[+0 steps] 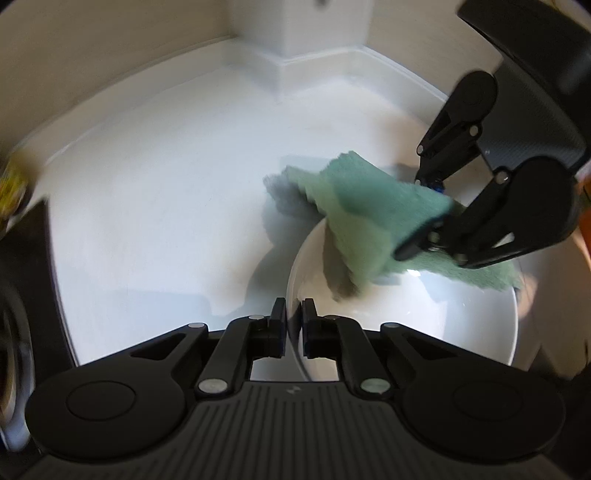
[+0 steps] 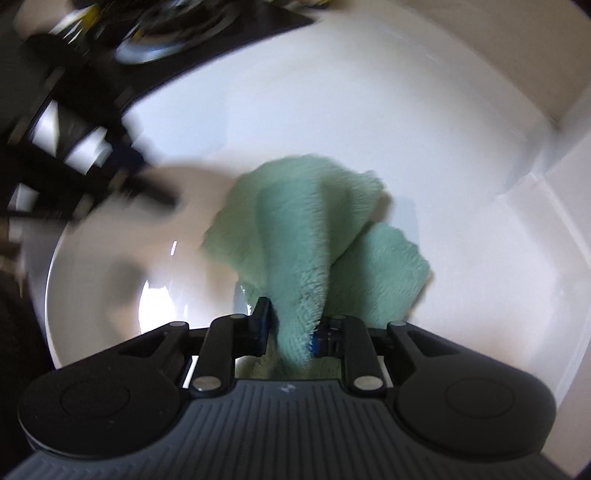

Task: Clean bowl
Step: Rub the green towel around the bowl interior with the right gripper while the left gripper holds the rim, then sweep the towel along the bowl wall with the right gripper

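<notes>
A white bowl (image 1: 424, 325) sits on a white counter. My left gripper (image 1: 294, 314) is shut on the bowl's near rim, one finger inside and one outside. My right gripper (image 1: 428, 218) comes in from the upper right, shut on a green fluffy cloth (image 1: 354, 210) that drapes over the bowl's far rim and into it. In the right wrist view the cloth (image 2: 306, 236) hangs from my right gripper (image 2: 291, 325) over the bowl (image 2: 110, 236). The left gripper (image 2: 92, 158) is a dark blur at the bowl's far left rim.
The white counter (image 1: 155, 206) meets a beige wall with a white raised edge and a corner post (image 1: 314, 29). A black hob (image 2: 177, 40) with blurred items lies beyond the counter. Blurred yellow objects (image 1: 11, 188) show at the left edge.
</notes>
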Demonstrator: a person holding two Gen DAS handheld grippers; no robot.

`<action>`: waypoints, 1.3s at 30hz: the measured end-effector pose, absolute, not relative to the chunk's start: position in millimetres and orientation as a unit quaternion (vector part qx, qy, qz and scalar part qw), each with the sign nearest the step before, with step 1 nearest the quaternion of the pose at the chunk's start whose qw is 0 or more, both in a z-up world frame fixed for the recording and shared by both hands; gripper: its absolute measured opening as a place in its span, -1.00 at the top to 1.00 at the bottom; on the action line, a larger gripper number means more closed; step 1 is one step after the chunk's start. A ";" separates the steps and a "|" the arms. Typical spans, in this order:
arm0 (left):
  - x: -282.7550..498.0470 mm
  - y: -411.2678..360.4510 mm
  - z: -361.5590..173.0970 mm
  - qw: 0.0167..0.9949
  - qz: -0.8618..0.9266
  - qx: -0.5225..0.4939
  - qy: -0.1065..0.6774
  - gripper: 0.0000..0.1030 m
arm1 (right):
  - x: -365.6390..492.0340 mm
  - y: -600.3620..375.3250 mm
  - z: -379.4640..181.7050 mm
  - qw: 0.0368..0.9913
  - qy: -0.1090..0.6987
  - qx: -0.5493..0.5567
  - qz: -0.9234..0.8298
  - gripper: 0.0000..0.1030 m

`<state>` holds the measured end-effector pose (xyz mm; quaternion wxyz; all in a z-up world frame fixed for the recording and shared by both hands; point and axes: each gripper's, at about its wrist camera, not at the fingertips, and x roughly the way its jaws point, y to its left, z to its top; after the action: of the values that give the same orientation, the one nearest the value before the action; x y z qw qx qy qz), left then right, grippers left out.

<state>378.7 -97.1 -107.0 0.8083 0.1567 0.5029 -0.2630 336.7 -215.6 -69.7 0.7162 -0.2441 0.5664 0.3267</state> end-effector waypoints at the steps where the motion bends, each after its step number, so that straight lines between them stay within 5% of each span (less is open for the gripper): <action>1: 380.7 -101.0 -106.6 0.804 -0.272 0.173 0.499 0.86 | 338.8 -215.9 -69.6 0.710 0.571 -0.247 0.331 0.67; 9: 381.8 -105.4 -100.0 0.802 -0.274 0.185 0.497 0.83 | 362.3 -188.3 -69.5 0.720 0.531 -0.300 0.333 0.58; 12: 374.8 -94.6 -98.5 0.816 -0.231 0.145 0.510 0.62 | 366.8 -191.4 -69.4 0.729 0.532 -0.276 0.332 0.61; 19: 366.6 -87.7 -108.3 0.820 -0.196 0.102 0.528 0.63 | 365.6 -204.4 -72.2 0.758 0.536 -0.212 0.306 0.63; 22: 371.6 -88.8 -108.3 0.817 -0.209 0.115 0.525 0.78 | 360.5 -204.5 -76.1 0.760 0.539 -0.201 0.301 0.67; 39: 389.6 -92.7 -104.0 0.797 -0.281 0.206 0.494 0.79 | 372.2 -152.4 -73.6 0.702 0.521 -0.336 0.350 0.58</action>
<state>389.6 -92.7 -104.0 0.7968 0.2060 0.4940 -0.2805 372.2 -152.4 -73.6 0.7017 -0.3365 0.5213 0.3503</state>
